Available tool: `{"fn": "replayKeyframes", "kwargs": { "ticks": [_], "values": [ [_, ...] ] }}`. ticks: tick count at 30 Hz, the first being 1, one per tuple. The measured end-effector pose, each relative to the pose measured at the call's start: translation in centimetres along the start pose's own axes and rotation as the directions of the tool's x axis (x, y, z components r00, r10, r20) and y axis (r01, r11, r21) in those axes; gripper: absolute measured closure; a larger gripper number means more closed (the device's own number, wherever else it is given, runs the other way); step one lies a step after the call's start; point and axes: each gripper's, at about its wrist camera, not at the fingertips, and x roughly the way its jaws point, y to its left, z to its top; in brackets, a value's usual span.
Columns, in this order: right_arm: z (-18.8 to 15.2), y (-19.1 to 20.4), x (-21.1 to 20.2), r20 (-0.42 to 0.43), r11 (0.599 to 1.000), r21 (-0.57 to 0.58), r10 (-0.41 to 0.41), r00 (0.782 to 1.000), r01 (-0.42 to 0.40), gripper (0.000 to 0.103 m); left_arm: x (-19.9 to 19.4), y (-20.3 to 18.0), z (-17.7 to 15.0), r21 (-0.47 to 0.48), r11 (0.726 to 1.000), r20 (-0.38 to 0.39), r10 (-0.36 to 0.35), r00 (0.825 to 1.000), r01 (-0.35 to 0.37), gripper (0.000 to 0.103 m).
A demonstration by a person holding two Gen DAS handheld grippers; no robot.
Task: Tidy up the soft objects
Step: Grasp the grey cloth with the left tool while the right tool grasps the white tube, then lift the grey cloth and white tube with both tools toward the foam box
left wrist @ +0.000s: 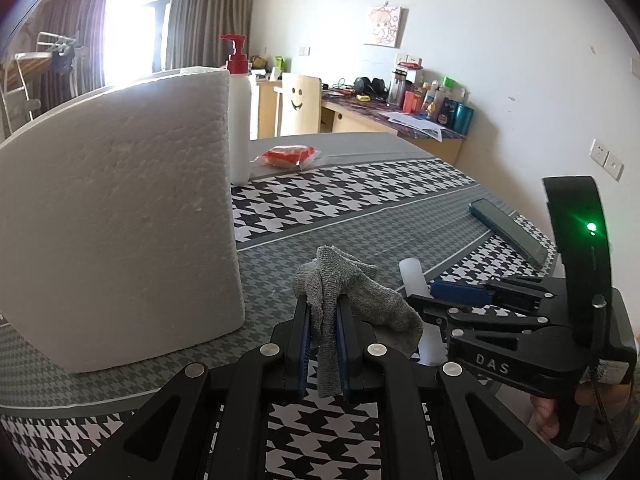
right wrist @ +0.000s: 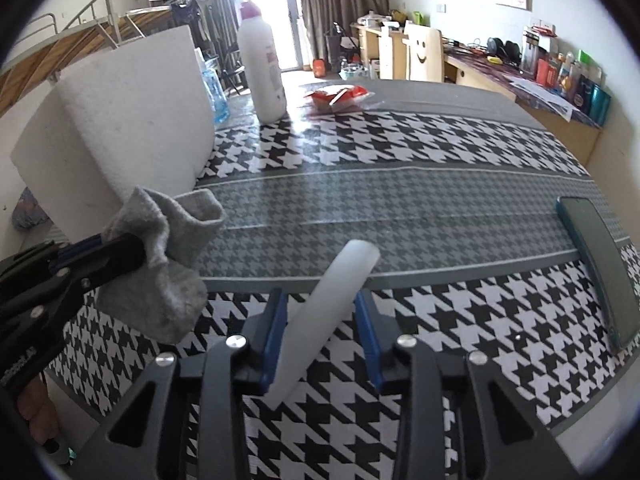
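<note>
Pinching grey sock (left wrist: pixel 352 300), left gripper (left wrist: pixel 323 316) clamped.

Black linkage left tool (left wrist: pixel 323 312) with blue pads, silver screws, right tool (left wrist: pixel 460 292) marked "DAS", green light

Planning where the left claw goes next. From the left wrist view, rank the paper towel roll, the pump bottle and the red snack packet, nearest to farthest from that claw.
Left claw grips the grey sock.
1. Paper towel roll, close on its left.
2. Pump bottle, behind the roll's right edge.
3. Red snack packet, farthest, just right of the bottle.
</note>
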Motion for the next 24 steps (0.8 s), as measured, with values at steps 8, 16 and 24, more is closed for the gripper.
{"fn": "replayKeyframes", "kwargs": {
  "ticks": [8,16,24],
  "values": [
    [0.0,0.3,0.5,-0.034,0.999,0.025,-0.029,0.999,0.03,0.069,-0.5,0.7,-0.2,0.0,1.0,0.014,-0.012,1.0,0.012,0.091],
    [0.3,0.4,0.7,-0.029,0.998,0.045,-0.03,0.999,0.032,0.082,-1.1,0.8,-0.5,0.003,1.0,0.023,-0.014,1.0,0.014,0.091],
    [0.7,0.1,-1.3,0.029,0.999,0.034,-0.005,1.0,0.004,0.093,-2.4,0.6,-0.7,0.006,1.0,0.048,0.0,0.999,0.0,0.091]
  ]
}}
